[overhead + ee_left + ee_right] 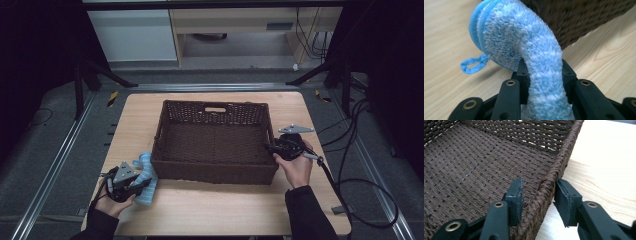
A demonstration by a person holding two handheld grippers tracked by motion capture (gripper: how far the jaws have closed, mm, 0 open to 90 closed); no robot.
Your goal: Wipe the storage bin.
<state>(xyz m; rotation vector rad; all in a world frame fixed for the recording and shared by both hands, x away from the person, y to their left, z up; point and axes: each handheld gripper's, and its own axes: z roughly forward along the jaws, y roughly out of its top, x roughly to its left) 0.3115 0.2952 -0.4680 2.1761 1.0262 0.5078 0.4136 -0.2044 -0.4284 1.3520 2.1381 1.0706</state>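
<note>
In the high view, my left gripper (142, 184) holds a fluffy blue cloth (145, 176) on the wooden table (225, 210), just beside the near left corner of the brown woven basket (215, 140). My right gripper (270, 148) is at the right wall of the basket.

In the left gripper view, the jaws are clenched on the blue cloth (529, 50). It bends over them, and its loop (471, 65) hangs free. It could slip out or catch on the basket (579, 17).

In the right gripper view, the jaws stand on both sides of the basket rim (546, 187) with gaps, not pressing. If the cloth pushes the basket, it may slide. The near wall is cut off.
</note>
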